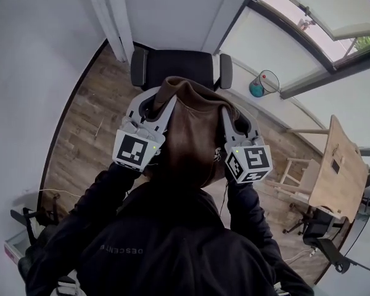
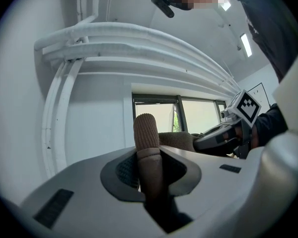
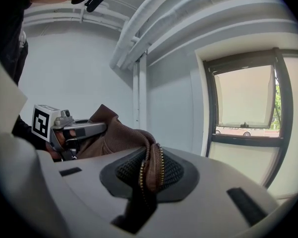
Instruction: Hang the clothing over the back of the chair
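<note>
A brown zip-up jacket point(image 1: 188, 131) hangs stretched between my two grippers, just in front of a black office chair point(image 1: 176, 66) whose back faces me. My left gripper point(image 1: 162, 106) is shut on a ribbed brown fold of the jacket point(image 2: 148, 152), which stands up between the pads. On the other side my right gripper point(image 1: 226, 117) is shut on the jacket's zipper edge point(image 3: 151, 165). Each gripper view shows the other gripper across the cloth: the right gripper point(image 2: 213, 142) and the left gripper point(image 3: 97, 128). The jacket hides the chair's seat and most of both sets of jaws in the head view.
A wooden table point(image 1: 339, 168) with a wooden chair point(image 1: 299, 180) stands at the right. A teal bin point(image 1: 258, 88) sits by the window wall point(image 1: 308, 48). White pipes point(image 1: 114, 17) run down the wall behind the chair. Wooden floor point(image 1: 89, 125) lies to the left.
</note>
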Demonstrator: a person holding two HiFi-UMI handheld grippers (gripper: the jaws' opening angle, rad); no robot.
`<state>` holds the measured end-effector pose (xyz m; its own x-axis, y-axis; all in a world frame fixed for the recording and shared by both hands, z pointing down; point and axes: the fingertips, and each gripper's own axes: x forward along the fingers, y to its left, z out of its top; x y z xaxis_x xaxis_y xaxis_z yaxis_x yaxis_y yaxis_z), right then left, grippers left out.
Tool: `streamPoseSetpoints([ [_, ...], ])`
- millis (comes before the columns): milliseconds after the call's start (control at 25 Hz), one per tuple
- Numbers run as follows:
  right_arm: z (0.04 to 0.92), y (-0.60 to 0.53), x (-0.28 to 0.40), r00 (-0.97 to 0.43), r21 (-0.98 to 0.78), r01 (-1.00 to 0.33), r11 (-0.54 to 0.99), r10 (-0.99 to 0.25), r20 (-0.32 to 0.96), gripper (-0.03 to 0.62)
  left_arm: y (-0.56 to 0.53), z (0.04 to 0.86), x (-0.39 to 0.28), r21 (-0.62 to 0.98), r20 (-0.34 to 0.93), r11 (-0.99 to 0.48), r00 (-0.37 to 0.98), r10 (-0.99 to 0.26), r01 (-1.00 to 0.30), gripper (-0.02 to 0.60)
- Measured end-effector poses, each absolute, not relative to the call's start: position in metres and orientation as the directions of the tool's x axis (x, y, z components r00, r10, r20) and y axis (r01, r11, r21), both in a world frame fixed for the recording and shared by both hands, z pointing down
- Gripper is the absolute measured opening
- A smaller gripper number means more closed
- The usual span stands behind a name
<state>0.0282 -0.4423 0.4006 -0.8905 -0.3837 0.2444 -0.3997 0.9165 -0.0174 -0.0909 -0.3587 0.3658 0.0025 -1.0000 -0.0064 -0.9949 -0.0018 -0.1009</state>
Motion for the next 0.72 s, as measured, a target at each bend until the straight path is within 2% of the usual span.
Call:
streamPoseSetpoints([
  [280, 0.423, -0.449, 0.014, -0.897, -0.067, -0.366, 0.928, -0.333, 0.291, 0.101, -0.362, 0.386, -0.104, -0.088, 0.027, 0.037, -0.040, -0.999, -0.995, 0.086],
  [440, 0.428, -0.450, 0.011, -0.900, -0.091, -0.358, 0.929, -0.317, 0.298, 0.129, -0.360, 0.387, -0.106, -0.075, 0.017, 0.041, -0.043, -0.999, -0.996, 0.111],
  [560, 0.430, -0.452, 0.010, -0.897, -0.095, -0.366, 0.926, -0.324, 0.299, 0.161, -0.362, 0.389, -0.106, -0.080, 0.025, 0.052, -0.054, -0.998, -0.995, 0.147],
  [720, 0.430, -0.454, 0.013, -0.888, -0.095, -0.390, 0.916, -0.347, 0.301, 0.206, -0.362, 0.390, -0.112, -0.078, 0.038, 0.071, -0.074, -0.997, -0.994, 0.236],
])
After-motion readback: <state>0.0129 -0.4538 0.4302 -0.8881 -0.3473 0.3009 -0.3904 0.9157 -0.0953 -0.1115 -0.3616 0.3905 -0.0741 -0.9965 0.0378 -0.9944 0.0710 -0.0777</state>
